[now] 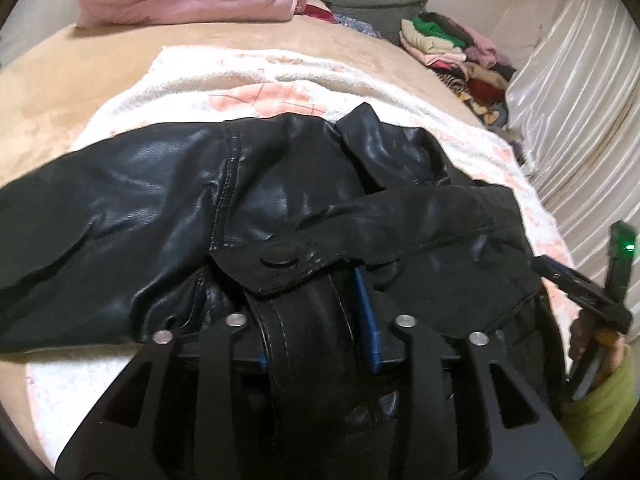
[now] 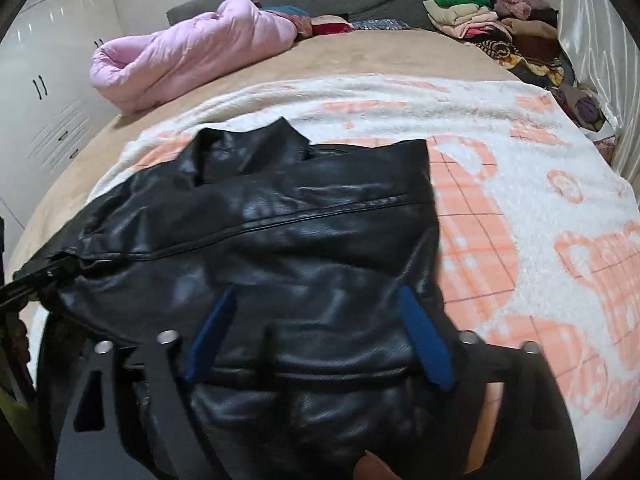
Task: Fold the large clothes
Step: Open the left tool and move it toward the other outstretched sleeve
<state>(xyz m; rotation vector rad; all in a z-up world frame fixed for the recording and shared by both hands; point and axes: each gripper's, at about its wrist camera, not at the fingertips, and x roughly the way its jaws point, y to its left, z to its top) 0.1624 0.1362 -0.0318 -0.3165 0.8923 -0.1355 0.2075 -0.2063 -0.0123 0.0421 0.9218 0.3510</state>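
A black leather jacket (image 1: pixel 248 184) lies on a white-and-peach blanket (image 2: pixel 520 184) spread over the bed. The left gripper (image 1: pixel 320 312) is clamped on its snap-buttoned cuff (image 1: pixel 280 264); the right gripper (image 2: pixel 316 340), fingers wide apart, hovers over the jacket, holding nothing.

Lying open right of the black jacket (image 2: pixel 280 240): bare blanket (image 2: pixel 520 220); crowding the far edge: pink duvet (image 2: pixel 180 60), clothes pile (image 2: pixel 500 24).

Black grippers, blue pads, a green sleeve

The left gripper (image 1: pixel 316 308) and right gripper (image 2: pixel 316 336) are black frames with silver screws and blue pads (image 2: pixel 426 348); a lime-green sleeve (image 1: pixel 600 412) shows lower right, green light glowing above.
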